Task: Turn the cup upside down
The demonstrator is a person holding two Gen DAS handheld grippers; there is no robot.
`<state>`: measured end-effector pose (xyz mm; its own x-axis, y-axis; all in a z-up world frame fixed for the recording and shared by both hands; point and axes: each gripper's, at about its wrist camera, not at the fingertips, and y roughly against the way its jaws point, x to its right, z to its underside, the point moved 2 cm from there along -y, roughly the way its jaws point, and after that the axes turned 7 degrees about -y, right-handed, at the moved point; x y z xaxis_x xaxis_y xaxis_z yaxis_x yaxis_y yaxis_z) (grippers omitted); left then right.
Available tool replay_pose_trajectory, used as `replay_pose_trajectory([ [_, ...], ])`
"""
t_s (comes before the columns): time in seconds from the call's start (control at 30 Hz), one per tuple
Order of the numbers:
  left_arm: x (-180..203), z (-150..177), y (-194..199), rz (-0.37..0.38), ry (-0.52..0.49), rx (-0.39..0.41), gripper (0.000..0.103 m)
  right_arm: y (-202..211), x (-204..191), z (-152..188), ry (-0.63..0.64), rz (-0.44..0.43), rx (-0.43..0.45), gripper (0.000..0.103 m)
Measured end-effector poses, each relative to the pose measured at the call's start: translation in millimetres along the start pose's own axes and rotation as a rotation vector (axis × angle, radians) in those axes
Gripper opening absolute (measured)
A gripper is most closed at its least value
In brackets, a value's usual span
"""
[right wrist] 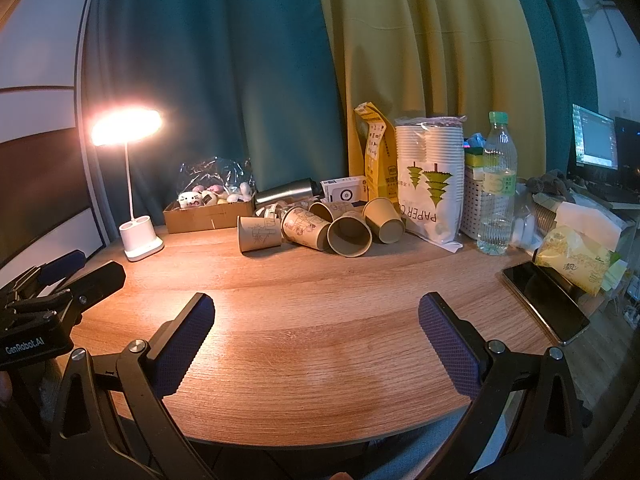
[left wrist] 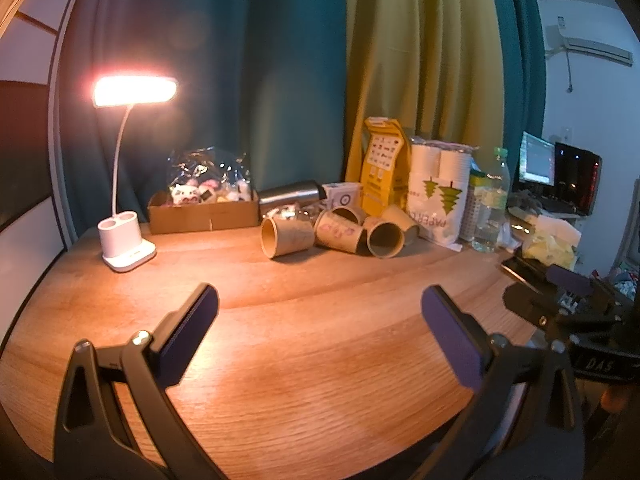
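Observation:
Several brown paper cups lie on their sides in a pile at the back of the wooden table (left wrist: 320,320). The leftmost cup (left wrist: 286,236) also shows in the right wrist view (right wrist: 258,234). A cup with its mouth toward me (left wrist: 385,238) shows in the right wrist view too (right wrist: 350,236). My left gripper (left wrist: 320,312) is open and empty over the near table. My right gripper (right wrist: 316,316) is open and empty, well short of the cups. The right gripper's body shows at the right edge of the left wrist view (left wrist: 568,304).
A lit white desk lamp (right wrist: 140,240) stands back left beside a cardboard box of toys (right wrist: 208,212). A steel flask (right wrist: 288,192), a bag of paper cups (right wrist: 432,184) and a water bottle (right wrist: 498,188) stand behind. A phone (right wrist: 544,300) lies at the right.

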<state>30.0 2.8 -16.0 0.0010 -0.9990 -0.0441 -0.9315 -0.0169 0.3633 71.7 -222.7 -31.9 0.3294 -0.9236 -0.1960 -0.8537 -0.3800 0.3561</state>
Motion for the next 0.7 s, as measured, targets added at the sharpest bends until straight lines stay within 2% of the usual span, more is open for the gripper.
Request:
replay_pose_trajectory([
  [0.4, 4.6, 2.9, -8.8, 0.019, -0.001, -0.026, 0.103, -0.6, 0.5, 5.8, -0.002, 0.002, -0.005, 0.103],
  [0.7, 4.7, -2.3, -39.5, 0.057, -0.028, -0.089, 0.103, -16.9, 6.6, 7.1, 0.009, 0.002, -0.035, 0.103],
])
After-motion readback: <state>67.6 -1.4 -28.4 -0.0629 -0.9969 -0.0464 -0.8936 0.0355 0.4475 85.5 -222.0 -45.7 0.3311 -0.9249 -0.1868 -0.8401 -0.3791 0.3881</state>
